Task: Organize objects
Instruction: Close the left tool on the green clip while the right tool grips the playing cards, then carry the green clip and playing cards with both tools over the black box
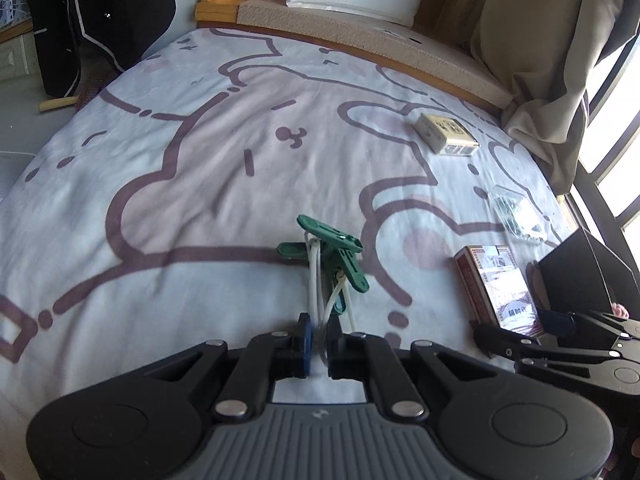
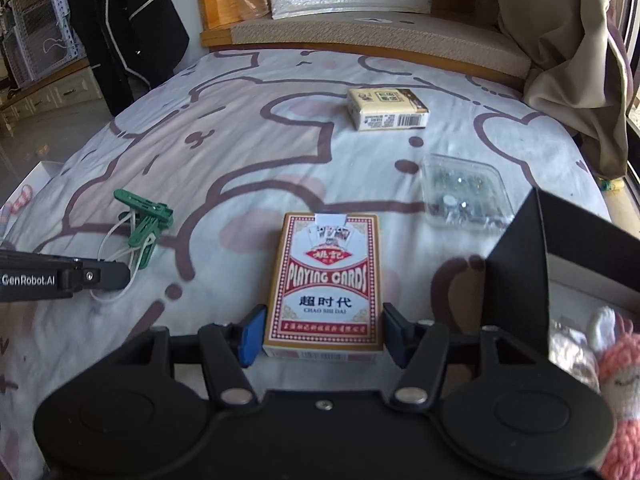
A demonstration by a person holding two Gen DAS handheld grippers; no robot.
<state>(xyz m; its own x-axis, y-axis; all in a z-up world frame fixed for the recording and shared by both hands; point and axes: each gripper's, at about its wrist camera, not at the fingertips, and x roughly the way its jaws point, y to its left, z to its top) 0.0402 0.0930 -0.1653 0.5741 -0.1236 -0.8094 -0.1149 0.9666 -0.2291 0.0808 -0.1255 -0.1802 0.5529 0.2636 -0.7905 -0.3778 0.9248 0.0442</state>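
My left gripper (image 1: pixel 318 338) is pinched tight on the white cords (image 1: pixel 316 280) of the green clips (image 1: pixel 332 252), which trail ahead of it on the bed (image 1: pixel 200 152). My right gripper (image 2: pixel 322 338) clamps the near end of the card deck (image 2: pixel 326 280), one blue pad against each side; the deck lies flat, face up. Farther up the sheet a yellow box (image 2: pixel 386 110) rests on its own, well apart from the deck. A clear plastic case (image 2: pixel 466 194) of small metal bits lies to the right, between the yellow box and a black box (image 2: pixel 560 248) at the bed's right edge. A pink knitted toy (image 2: pixel 618 384) shows inside the black box.
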